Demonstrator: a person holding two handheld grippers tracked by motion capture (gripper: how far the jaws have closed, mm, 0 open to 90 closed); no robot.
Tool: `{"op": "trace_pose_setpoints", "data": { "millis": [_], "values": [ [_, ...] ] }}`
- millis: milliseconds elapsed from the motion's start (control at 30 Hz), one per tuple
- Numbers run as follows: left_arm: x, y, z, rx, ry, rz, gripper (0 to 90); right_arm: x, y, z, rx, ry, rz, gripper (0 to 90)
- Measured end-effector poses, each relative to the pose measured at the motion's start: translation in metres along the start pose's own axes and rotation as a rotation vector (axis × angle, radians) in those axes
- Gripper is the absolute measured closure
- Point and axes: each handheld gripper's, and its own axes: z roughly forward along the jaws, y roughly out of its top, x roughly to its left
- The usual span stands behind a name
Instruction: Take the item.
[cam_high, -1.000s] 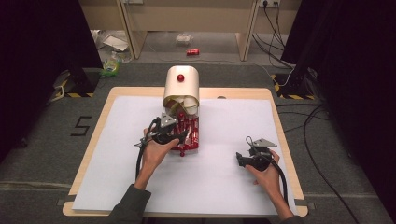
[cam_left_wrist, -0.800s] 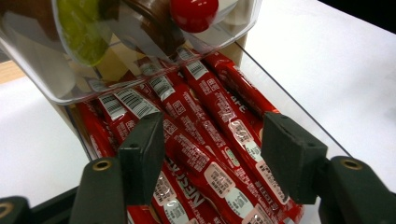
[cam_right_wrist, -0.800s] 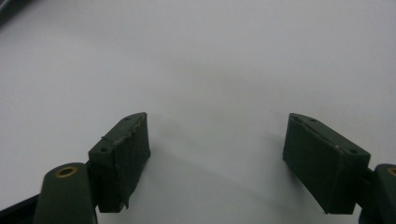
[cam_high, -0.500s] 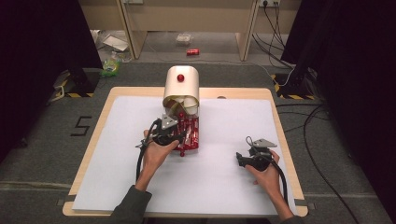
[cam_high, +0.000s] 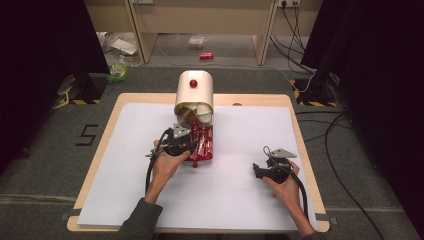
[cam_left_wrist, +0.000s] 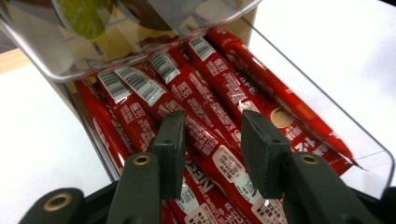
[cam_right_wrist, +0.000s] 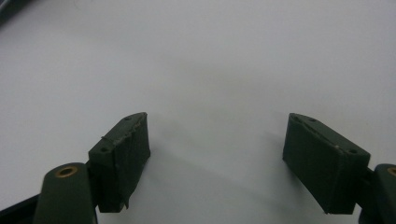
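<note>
High view: the left hand-held gripper (cam_high: 186, 142) reaches into the clear tray (cam_high: 202, 159) of red sachets (cam_high: 205, 142) below the dispenser (cam_high: 194, 95), mid-surface toward the far edge; the right hand-held gripper (cam_high: 260, 172) rests near the surface's (cam_high: 240, 210) right edge. Left gripper view: jaws part-open, straddling one sachet (cam_left_wrist: 210, 135), not clamped. Right gripper view: jaws wide apart, nothing between.

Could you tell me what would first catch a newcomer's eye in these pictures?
Probably the red sachets packed in a clear tray at mid-table, under a cream dispenser with a red knob. The left gripper stands open right over them, while the right gripper rests open on the bare white sheet to the right.
</note>
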Motion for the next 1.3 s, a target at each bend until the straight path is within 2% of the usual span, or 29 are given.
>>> {"op": "trace_pose_setpoints", "data": {
  "millis": [100,233,400,600,667,733,767,867,1000,1100,1300],
  "values": [
    [0.000,-0.001,0.002,0.001,-0.018,-0.031,55.2,0.000,0.000,0.000,0.000,0.000,0.000,23.2],
    [-0.003,-0.001,0.005,0.006,-0.009,-0.012,54.5,0.000,0.000,0.000,0.001,-0.001,0.002,23.2],
    [0.004,-0.003,0.003,-0.008,-0.038,-0.042,63.8,0.000,0.000,0.000,0.001,-0.001,0.002,23.2],
    [0.005,-0.004,0.002,-0.022,-0.042,-0.034,68.8,0.000,0.000,0.000,0.001,-0.001,0.002,23.2],
    [0.008,-0.004,-0.001,-0.033,-0.049,-0.037,72.7,0.000,0.000,0.000,0.001,-0.001,0.003,23.2],
    [0.010,-0.003,-0.004,-0.052,-0.037,-0.032,80.1,0.000,0.000,0.000,0.001,-0.001,0.003,23.2],
    [0.012,-0.002,-0.006,-0.047,-0.024,-0.018,82.0,0.000,0.000,0.000,0.001,-0.001,0.003,23.2],
    [0.016,-0.003,-0.009,-0.048,-0.031,-0.015,86.0,0.000,0.000,0.000,0.001,-0.001,0.004,23.2],
    [0.015,-0.003,-0.012,-0.042,-0.023,0.010,86.1,0.000,0.000,0.000,0.001,-0.001,0.004,23.1],
    [0.014,-0.003,-0.011,-0.032,-0.022,0.015,86.0,0.000,0.000,0.000,0.001,-0.001,0.004,23.1],
    [0.009,-0.008,-0.003,-0.013,-0.017,0.024,77.7,0.000,0.000,0.000,0.003,0.000,0.006,23.0]
  ]
}}
